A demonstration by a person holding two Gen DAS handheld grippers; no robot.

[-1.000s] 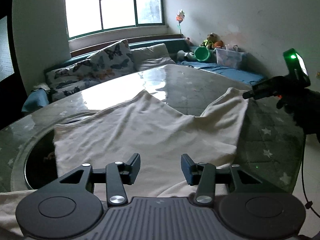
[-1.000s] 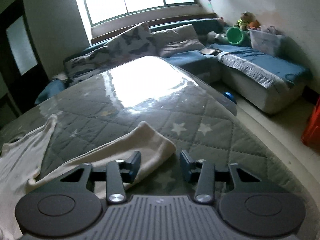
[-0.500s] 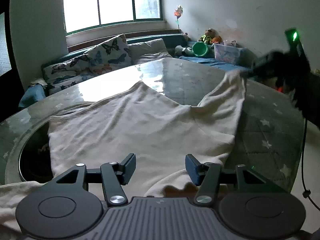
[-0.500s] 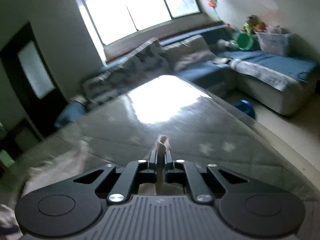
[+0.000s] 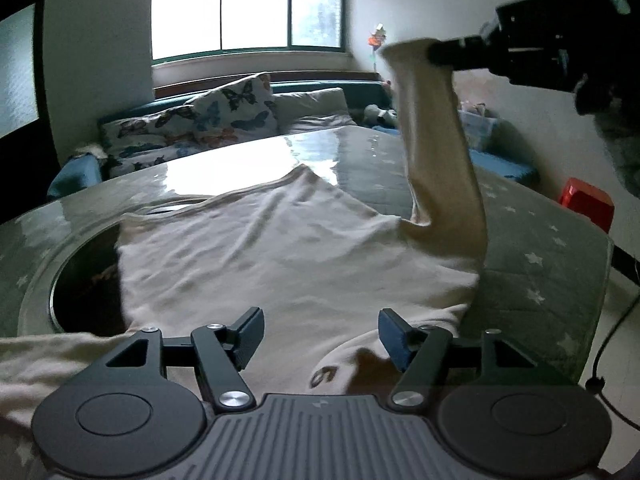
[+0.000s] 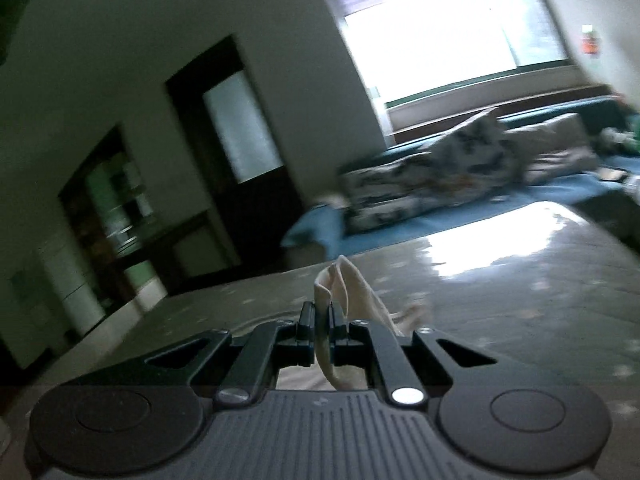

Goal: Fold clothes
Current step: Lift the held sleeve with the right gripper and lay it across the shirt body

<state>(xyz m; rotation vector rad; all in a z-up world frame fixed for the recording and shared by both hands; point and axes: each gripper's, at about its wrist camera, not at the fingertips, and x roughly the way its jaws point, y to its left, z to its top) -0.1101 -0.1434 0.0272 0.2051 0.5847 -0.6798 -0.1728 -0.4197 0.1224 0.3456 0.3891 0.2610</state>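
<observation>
Right hand-held black two-finger gripper [image 6: 321, 328] clamped tight on the cuff of a cream long sleeve [image 6: 352, 292], with a fold of fabric poking up between the closed pads and more cloth trailing down behind them. Seen from the left wrist view, same gripper [image 5: 440, 54] raised high, up and to the right of the left one, the sleeve [image 5: 440, 152] hanging from its tips in a steep, nearly upright band down to the shoulder of the garment. Left hand-held black gripper [image 5: 321, 330] low over the near edge of the cream long-sleeved cotton top [image 5: 280, 256], blue-padded fingers [image 5: 250, 330] spread wide with nothing between them. Body of the top spread mostly flat and wrinkled just ahead of the left gripper, on a grey quilted star-print cover under a glossy clear sheet on the table [image 5: 540, 264]; a dark printed mark on a fold of the cloth close below the right finger. Dark round opening [image 5: 84, 292] in the tabletop ahead to the left, partly covered by the garment's edge. Beyond the table, butterfly-print cushions [image 5: 224, 114] on a teal sofa [image 5: 120, 116] below a bright window [image 5: 248, 8]. Red box [image 5: 586, 204] off to the right on the floor. Right wrist view motion-blurred.
</observation>
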